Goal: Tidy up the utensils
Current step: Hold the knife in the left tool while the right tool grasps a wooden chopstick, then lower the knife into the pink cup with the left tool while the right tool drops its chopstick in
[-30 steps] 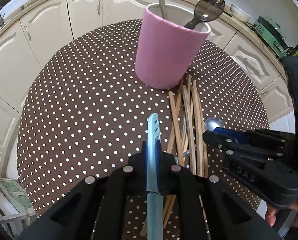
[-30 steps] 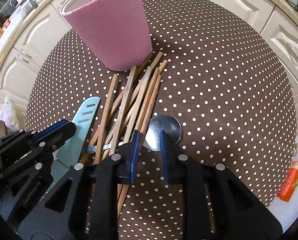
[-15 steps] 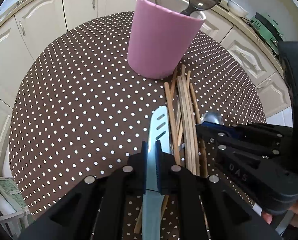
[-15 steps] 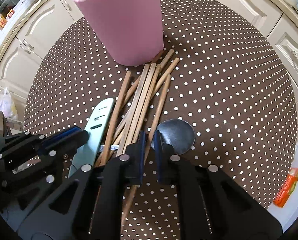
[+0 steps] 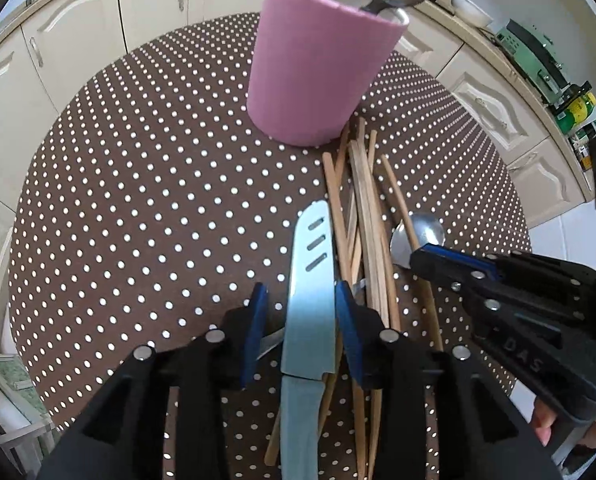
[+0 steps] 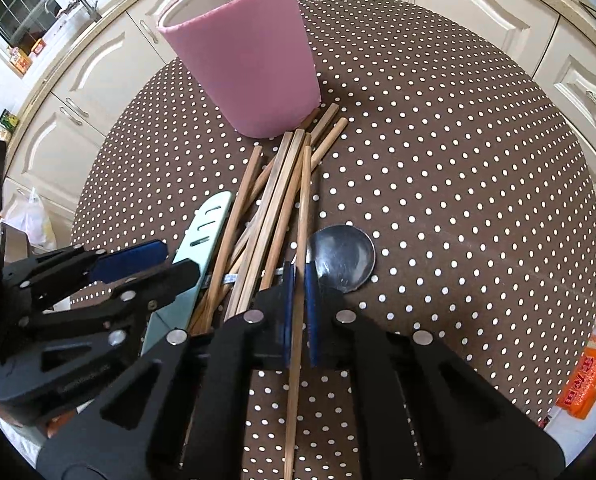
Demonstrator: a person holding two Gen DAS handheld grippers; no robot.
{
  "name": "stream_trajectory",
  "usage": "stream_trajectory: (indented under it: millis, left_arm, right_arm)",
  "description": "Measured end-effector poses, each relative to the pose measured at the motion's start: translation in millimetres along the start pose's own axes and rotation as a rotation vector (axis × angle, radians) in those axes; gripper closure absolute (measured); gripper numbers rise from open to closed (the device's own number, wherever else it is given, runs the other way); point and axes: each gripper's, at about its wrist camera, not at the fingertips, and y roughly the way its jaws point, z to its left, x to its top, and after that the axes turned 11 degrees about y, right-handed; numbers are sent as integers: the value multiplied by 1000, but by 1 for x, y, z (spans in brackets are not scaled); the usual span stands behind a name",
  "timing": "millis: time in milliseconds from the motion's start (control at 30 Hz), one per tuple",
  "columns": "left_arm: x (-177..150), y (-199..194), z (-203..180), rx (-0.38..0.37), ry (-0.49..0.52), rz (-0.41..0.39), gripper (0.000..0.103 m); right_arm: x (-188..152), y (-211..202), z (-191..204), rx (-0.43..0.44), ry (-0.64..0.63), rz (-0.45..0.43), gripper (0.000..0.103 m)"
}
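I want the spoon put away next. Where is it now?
In the right wrist view the spoon lies on the dotted table, its bowl just right of the chopsticks, right beside the right claw.

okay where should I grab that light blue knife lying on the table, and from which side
Probably the knife's handle end, nearest the left gripper, coming from above with a finger on each long edge. It lies flat, slotted blade pointing toward the pink cup. Chopsticks crowd its right edge, so set that finger carefully. The left jaws are opening around it now.
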Motion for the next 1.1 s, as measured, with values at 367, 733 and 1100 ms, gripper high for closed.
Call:
stream_trajectory:
  millis: [367, 733, 1100]
  left_arm:
    - [-5, -7, -2, -3, -11, -42, 79]
    - [-7, -69, -11, -38, 29, -213, 80]
    - [-4, -126, -35, -38, 131, -368, 97]
  right_arm:
    - [-9, -22, -13, 48, 16, -37, 97]
    - [-20, -87, -34, 164, -2, -194, 97]
    - [-23, -172, -37, 255, -65, -390, 97]
